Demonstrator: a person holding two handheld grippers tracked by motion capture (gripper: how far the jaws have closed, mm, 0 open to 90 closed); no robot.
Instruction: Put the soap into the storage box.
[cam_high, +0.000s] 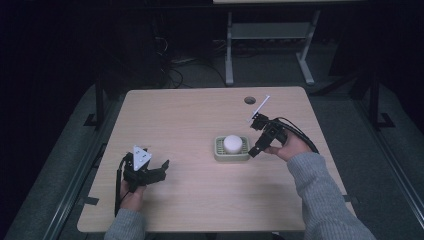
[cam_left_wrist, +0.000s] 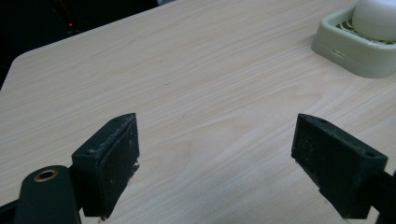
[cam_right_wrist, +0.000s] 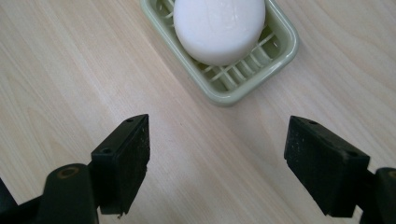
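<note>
A: From above, where does everything sit?

B: The white soap lies in the green dish right of the table's middle. The right gripper is just beside the dish's right edge; the left gripper rests near-left, well apart.

A: And the gripper views?

B: The left gripper has wide jaws holding nothing, with the dish far right. The right gripper likewise gapes wide, empty, just short of the dish and soap.

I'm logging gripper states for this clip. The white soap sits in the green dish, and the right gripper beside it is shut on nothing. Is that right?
Not quite: the right gripper is open, its jaws standing wide apart over bare table, as the right gripper view shows. The rest holds: the white soap sits in the green dish, with that gripper beside it.
</note>
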